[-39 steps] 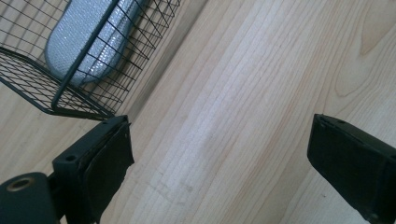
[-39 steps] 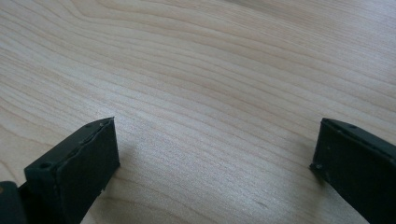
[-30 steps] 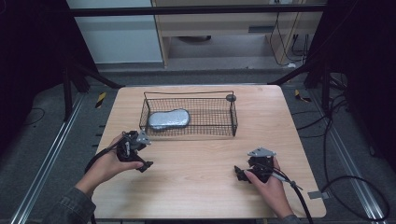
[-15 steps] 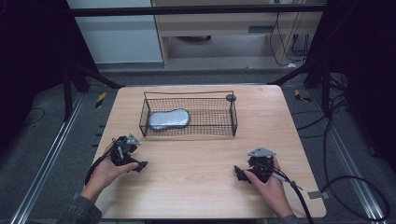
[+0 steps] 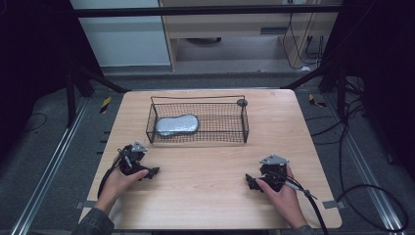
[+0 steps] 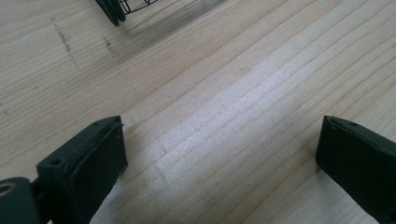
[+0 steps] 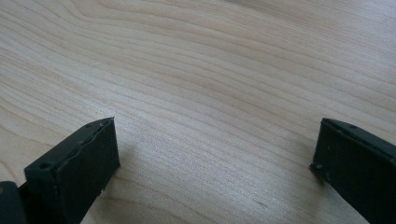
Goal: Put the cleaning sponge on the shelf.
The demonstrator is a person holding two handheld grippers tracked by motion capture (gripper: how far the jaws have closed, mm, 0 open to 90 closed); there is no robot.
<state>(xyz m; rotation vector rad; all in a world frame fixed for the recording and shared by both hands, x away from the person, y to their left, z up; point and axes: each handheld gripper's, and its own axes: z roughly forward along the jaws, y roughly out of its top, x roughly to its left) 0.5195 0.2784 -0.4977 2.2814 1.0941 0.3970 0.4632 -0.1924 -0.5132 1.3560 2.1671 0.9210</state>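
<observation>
I hold my left gripper (image 5: 147, 172) low over the near left part of the wooden desk (image 5: 205, 205), its jaws pointing toward the middle of the desk. In the left gripper view its two black jaws stand far apart with nothing but bare wood grain between them; it has hold of nothing. At the top of that view a corner of the wire basket (image 6: 122, 8) shows, with its shadow falling on the wood just below it.

My right gripper (image 5: 252, 182) sits low over the near right part of the desk, well apart from the left one, with its jaws pointing toward the left. The grey three-cornered plate on top of it faces up, and its cable trails back past my right hand (image 5: 284, 198) toward the desk's near edge. In the right gripper view its jaws are likewise spread wide, with only wood between them, so it carries nothing either.

The black wire basket (image 5: 198, 142) stands on the far half of the desk, roughly centred, well away from both grippers. Inside it, at its left end, lies a silvery, shiny pouch (image 5: 176, 125) with rounded ends, flat on the basket floor. The rest of the basket floor to its right is bare mesh. A small dark round knob (image 5: 242, 103) sits at the basket's far right corner. My left hand (image 5: 120, 183) wraps the left gripper's body from the near side.
</observation>
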